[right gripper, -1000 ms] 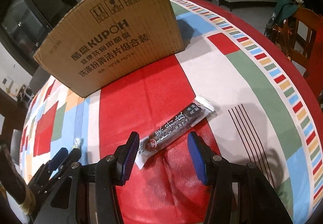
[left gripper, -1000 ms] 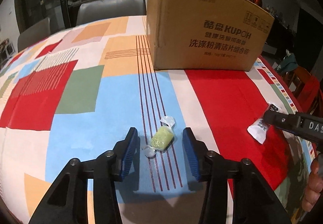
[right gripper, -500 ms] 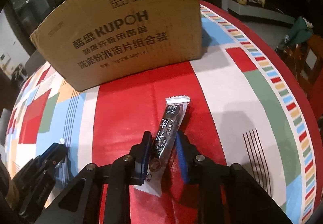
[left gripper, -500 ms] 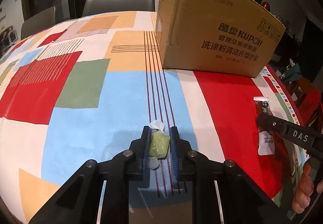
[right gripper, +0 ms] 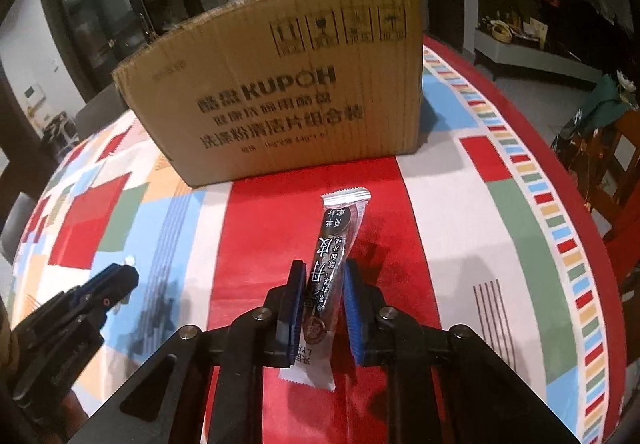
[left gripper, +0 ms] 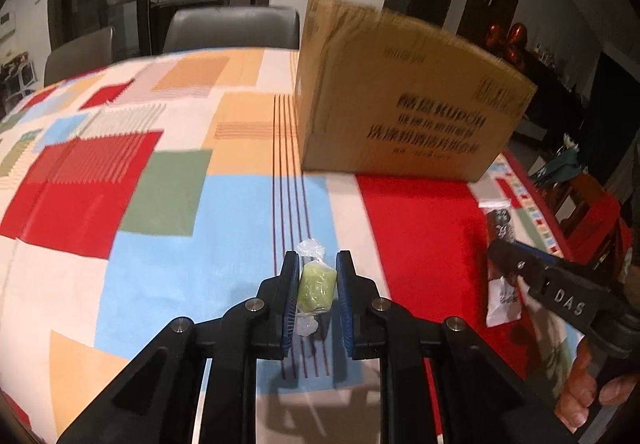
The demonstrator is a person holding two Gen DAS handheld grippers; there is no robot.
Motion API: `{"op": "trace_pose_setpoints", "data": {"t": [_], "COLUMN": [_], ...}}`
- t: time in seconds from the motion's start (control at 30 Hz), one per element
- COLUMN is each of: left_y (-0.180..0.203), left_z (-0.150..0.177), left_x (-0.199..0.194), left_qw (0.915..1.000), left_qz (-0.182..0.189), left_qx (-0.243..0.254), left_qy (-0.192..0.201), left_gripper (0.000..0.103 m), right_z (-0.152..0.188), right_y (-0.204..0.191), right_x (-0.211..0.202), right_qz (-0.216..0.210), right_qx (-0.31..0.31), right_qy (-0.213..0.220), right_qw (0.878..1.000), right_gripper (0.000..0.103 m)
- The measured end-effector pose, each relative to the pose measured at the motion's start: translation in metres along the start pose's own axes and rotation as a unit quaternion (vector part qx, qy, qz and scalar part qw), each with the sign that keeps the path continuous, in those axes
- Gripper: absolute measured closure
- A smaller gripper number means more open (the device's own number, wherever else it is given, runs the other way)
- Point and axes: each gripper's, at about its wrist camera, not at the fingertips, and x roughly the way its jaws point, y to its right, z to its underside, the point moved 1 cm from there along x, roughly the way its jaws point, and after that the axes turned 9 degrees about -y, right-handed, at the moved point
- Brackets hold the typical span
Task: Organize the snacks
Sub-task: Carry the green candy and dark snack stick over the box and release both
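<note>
Cardboard box (left gripper: 400, 96) stands upright at the far side of the tabletop (left gripper: 120, 204), top edge high and its opening not visible from either wrist view. It is probably the drop target, though that is a guess. Risk: with both hands loaded, either snack or the fingers could clip the tall near wall if carried in too low.

Dark snack bar (right gripper: 334, 256) is pinched near its lower end by the right gripper (right gripper: 320, 308), whose fingers have just closed onto it. Most of the wrapper sticks out forward and looks lifted off the red cloth. Long overhang and slick foil: it could pivot or slide out on a fast swing.

Green wrapped candy (left gripper: 316, 286) is pinched between the left gripper (left gripper: 317, 298) fingers, just above the blue patch, with the twisted clear ends free. Small, soft thing in a slippery wrap: it may squirt out, or the squeeze may deform it.
</note>
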Motion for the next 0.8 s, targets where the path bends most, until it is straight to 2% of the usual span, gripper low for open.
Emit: {"op": "trace_pose_setpoints", "data": {"t": [0.4,0.8], "left_y": [0.028,0.052], "left_z": [-0.013,-0.039], "left_x": [-0.056,-0.099], "left_qw": [0.9978,0.9918], "left_qz": [0.016,0.034], "left_qx": [0.015,0.029], "left_qy": [0.063,0.120], "left_gripper": [0.084,0.084], "right_z": [-0.002,-0.024], "right_y": [0.001,-0.001], "right_x": [-0.051,-0.104], "right_qz": [-0.030,-0.063], "right_qx": [-0.014,-0.019], "right_qy": [0.057,0.134], "right_qw": [0.998,0.989], "right_gripper": [0.083,0.083]}}
